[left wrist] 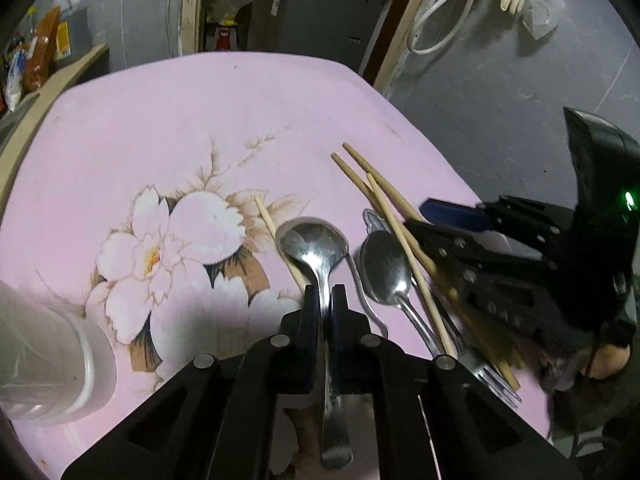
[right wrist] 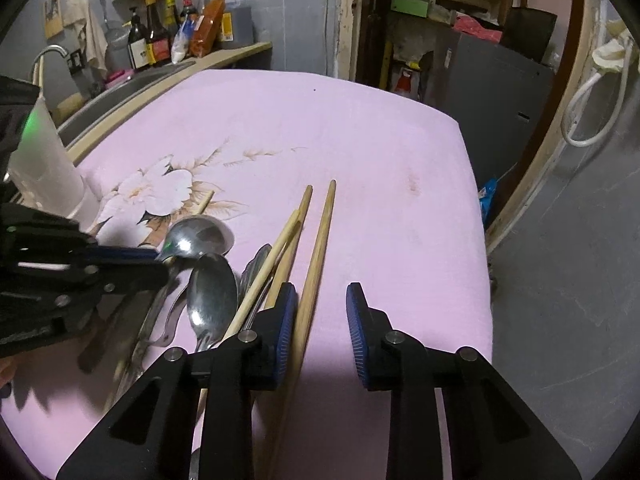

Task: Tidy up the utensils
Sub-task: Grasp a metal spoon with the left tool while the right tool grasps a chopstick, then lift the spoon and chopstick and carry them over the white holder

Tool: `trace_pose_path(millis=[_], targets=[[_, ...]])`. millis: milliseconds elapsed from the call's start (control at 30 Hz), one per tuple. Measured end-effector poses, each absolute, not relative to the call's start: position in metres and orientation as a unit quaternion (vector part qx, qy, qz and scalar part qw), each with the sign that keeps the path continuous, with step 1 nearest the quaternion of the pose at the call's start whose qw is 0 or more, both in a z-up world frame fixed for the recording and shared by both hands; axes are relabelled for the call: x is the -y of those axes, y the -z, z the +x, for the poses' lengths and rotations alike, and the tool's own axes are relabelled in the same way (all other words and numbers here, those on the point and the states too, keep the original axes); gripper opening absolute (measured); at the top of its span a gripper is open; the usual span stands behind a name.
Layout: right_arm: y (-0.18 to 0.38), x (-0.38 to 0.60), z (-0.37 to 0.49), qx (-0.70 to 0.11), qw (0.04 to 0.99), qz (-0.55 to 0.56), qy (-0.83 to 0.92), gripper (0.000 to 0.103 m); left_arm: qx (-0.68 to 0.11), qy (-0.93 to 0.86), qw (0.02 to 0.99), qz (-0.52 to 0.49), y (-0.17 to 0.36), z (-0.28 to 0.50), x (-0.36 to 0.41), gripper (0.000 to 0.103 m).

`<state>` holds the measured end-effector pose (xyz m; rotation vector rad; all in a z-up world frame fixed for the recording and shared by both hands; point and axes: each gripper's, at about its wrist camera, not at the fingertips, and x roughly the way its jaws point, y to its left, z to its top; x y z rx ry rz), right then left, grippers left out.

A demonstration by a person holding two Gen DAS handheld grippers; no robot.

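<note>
The left hand-held gripper [left wrist: 326, 300] clamps a steel spoon [left wrist: 316, 248], hiding its handle; the right hand-held gripper [right wrist: 322, 320], open, straddles a wooden chopstick [right wrist: 316, 256]; the blurred white cup's [left wrist: 52, 356] contents are unseen.

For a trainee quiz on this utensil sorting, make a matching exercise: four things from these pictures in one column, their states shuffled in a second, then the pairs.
Column one:
1. left tongs
2. right tongs
3. small spoon
4. white cup

Column two:
A. open, with a chopstick lying between the pads
B. lying free on the pink table, bowl up
C. shut on the handle of the large spoon
D. standing at the table's left side

Pairs: 1-C, 2-A, 3-B, 4-D
</note>
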<state>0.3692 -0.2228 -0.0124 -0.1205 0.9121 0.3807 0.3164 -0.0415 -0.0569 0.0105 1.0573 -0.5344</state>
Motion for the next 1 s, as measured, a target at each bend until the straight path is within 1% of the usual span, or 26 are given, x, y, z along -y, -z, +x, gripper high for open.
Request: trace_pose_path(millis=[100, 133, 167, 267, 433, 533, 833, 1000], targets=[[0.012, 0.224, 0.38, -0.451, 0.872, -0.037, -0.185, 0.024, -0.509, 0.253, 0.823, -0.001, 0.055, 0.319, 0.042, 0.004], [0.012, 0.225, 0.382, -0.453, 0.871, -0.031, -0.187, 0.019, -0.511, 0.253, 0.822, -0.001, 0.054, 0.319, 0.042, 0.003], [0.013, 0.227, 0.382, -0.455, 0.87, -0.026, -0.189, 0.009, -0.511, 0.253, 0.821, -0.002, 0.053, 0.319, 0.042, 0.003], [0.011, 0.233, 0.381, -0.462, 0.865, -0.002, -0.195, 0.005, -0.505, 0.257, 0.824, -0.006, 0.049, 0.313, 0.04, 0.002], [0.0, 0.248, 0.359, -0.43, 0.882, 0.042, -0.189, 0.004, -0.474, 0.257, 0.842, -0.012, 0.04, 0.297, 0.033, 0.002], [-0.015, 0.255, 0.338, -0.385, 0.903, 0.058, -0.182, 0.004, -0.44, 0.259, 0.86, -0.017, 0.03, 0.282, 0.029, 0.002], [-0.075, 0.235, 0.264, -0.16, 0.975, 0.032, -0.152, 0.004, -0.295, 0.242, 0.924, -0.016, -0.026, 0.246, 0.01, 0.002], [-0.102, 0.216, 0.253, -0.067, 0.986, 0.042, -0.148, 0.004, -0.216, 0.224, 0.95, -0.022, -0.061, 0.232, -0.004, 0.002]])
